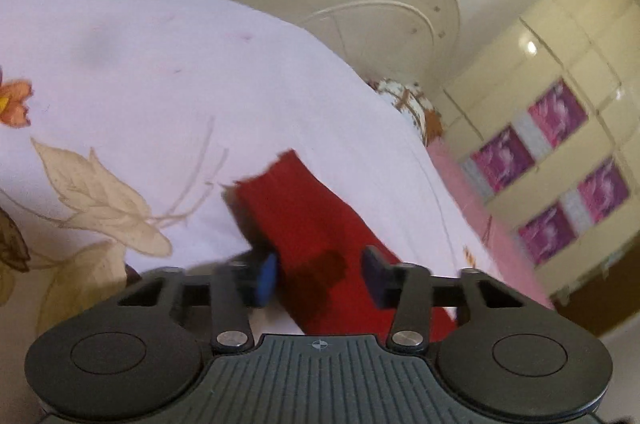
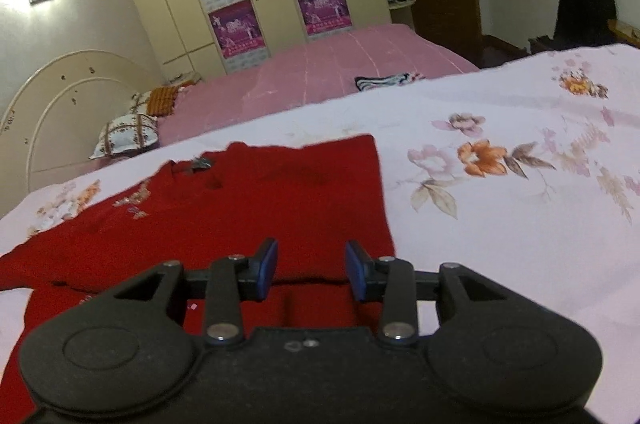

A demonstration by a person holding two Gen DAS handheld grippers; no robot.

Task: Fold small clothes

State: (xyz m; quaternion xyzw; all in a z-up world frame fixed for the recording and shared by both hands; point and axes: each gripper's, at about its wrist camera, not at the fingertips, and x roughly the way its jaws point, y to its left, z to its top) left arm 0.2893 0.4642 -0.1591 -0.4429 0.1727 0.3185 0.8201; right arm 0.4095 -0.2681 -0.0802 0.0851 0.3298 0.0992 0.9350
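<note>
A red knitted garment (image 2: 256, 207) with pale floral embroidery lies flat on a white bedsheet printed with orange and beige flowers (image 2: 500, 159). In the right wrist view its long axis runs from beneath the fingers up and away, then out to the left; its straight far edge lies well ahead of the fingertips, and its right edge runs just right of the right finger. The right gripper (image 2: 311, 266) stands over the near part of the garment, blue pads partly spread, with nothing pinched between them.

In the blurred left wrist view, a narrow strip of the same garment (image 1: 304, 220) runs from between the fingers diagonally up and left, ending ahead of the left finger. The left gripper (image 1: 320, 274) has its fingers partly spread astride this strip; whether the pads touch the cloth cannot be told.

Beyond the sheet: a pink bedspread (image 2: 320, 63), a cream arched headboard (image 2: 60, 91), patterned pillows (image 2: 124, 135), and cream wardrobe doors with purple posters (image 2: 236, 3).
</note>
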